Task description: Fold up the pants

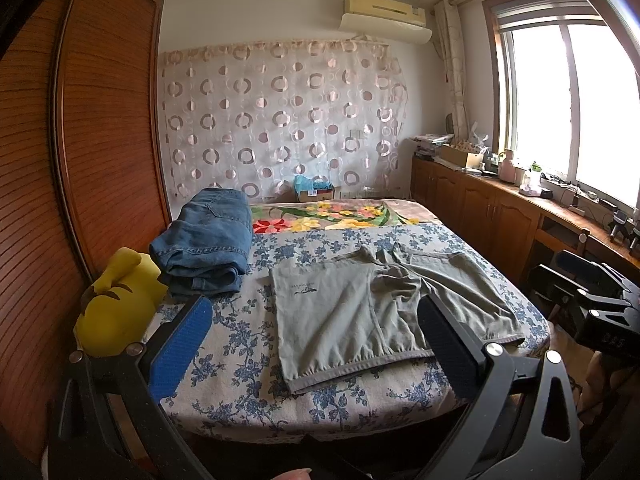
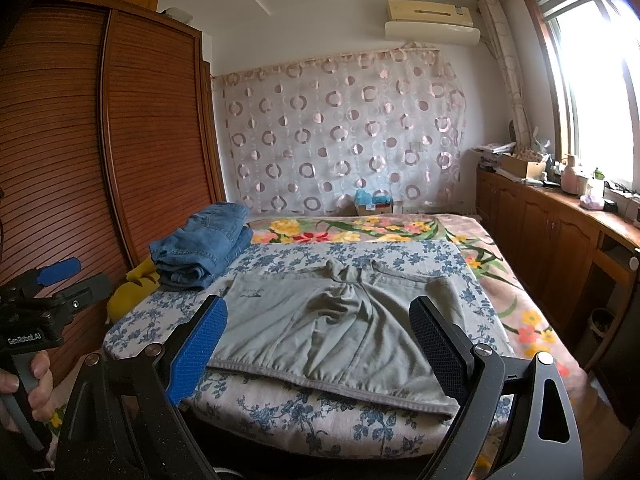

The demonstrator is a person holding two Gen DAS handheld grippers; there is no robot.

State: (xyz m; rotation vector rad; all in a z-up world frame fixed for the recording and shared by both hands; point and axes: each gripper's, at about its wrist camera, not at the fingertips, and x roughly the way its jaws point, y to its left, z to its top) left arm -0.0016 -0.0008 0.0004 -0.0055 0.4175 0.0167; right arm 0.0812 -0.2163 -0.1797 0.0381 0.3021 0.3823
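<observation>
Bedroom setting: a bed (image 1: pixel 248 392) covered by a blue-flowered sheet stands between a slatted wooden wardrobe (image 1: pixel 100 120) and a row of low cabinets (image 1: pixel 492 212) under the window (image 1: pixel 568 100). A circle-patterned curtain (image 1: pixel 280 120) hangs on the far wall below an air conditioner (image 1: pixel 384 10).

Grey-green pants (image 1: pixel 352 312) lie spread flat on the near part of the sheet, elastic waistband toward the bed's front edge, the fabric bunched around the middle. Folded blue jeans (image 1: pixel 208 240) sit at the far left of the bed, well apart from the pants, with a yellow plush toy (image 1: pixel 120 300) just beside them.

Left gripper (image 1: pixel 316 344): held above the front edge of the bed, pointing forward over the pants. Its fingers are spread wide and grasp nothing.

Right gripper (image 2: pixel 316 344): held at a similar height, also aimed across the pants, fingers spread wide and empty. In the right wrist view the waistband runs between its two pads.

In the right wrist view the person's left hand (image 2: pixel 24 384) wraps around the left gripper's handle at the frame's left edge. Neither gripper touches the fabric.
</observation>
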